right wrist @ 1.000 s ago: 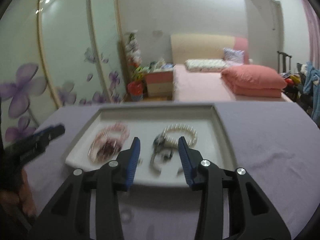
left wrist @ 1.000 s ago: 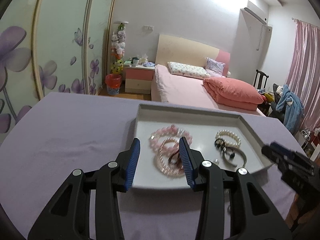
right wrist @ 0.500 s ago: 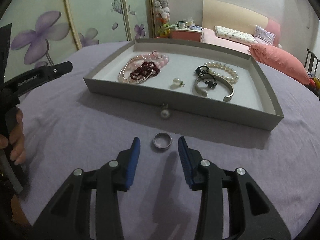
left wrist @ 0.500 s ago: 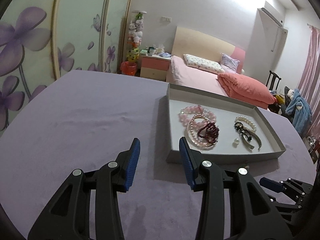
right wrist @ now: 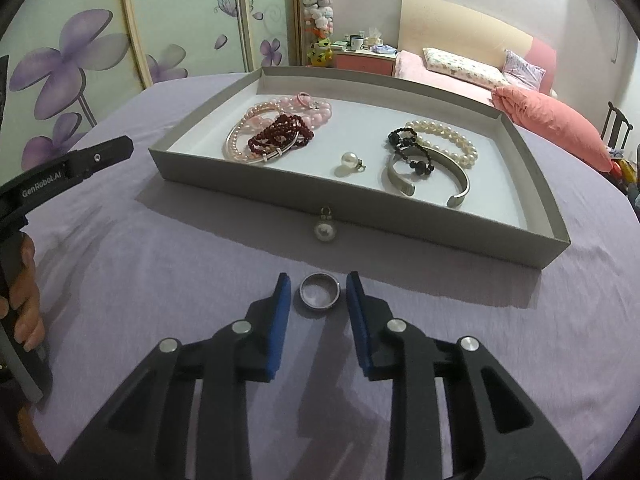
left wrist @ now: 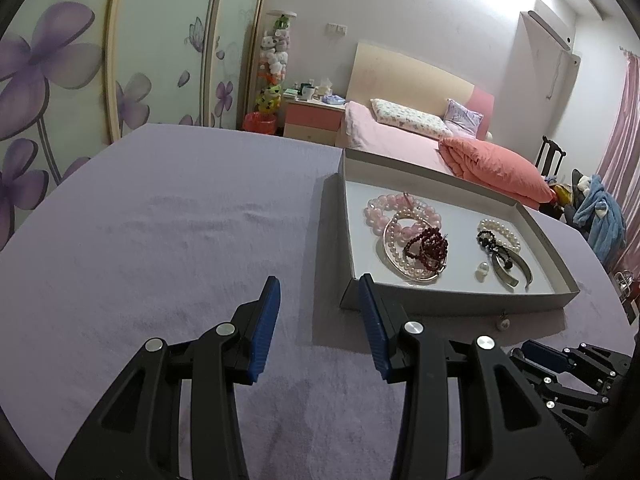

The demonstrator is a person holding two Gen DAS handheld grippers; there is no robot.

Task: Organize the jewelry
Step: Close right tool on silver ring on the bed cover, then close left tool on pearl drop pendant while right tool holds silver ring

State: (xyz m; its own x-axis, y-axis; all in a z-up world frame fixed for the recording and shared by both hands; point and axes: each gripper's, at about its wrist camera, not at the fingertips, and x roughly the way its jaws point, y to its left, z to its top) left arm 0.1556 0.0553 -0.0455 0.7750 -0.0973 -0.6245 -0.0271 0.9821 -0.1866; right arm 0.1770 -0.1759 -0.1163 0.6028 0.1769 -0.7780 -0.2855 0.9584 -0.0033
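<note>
A silver ring lies flat on the purple cloth just in front of the grey tray. My right gripper straddles the ring with its jaws closing; a small gap still shows on each side. A loose pearl pendant rests on the cloth against the tray's front wall. Inside the tray are pink and pearl bracelets, a single pearl and a silver cuff. My left gripper hovers open over bare cloth left of the tray, nothing between its fingers.
A hand holds the left gripper's handle at the left edge of the right wrist view. The purple table ends at its rounded far edge. Beyond stand a bed, a nightstand and flowered wardrobe doors.
Both grippers dropped lower and drew back from the tray. The right one came down around the ring and its jaws narrowed. The left one swung to the tray's left.
</note>
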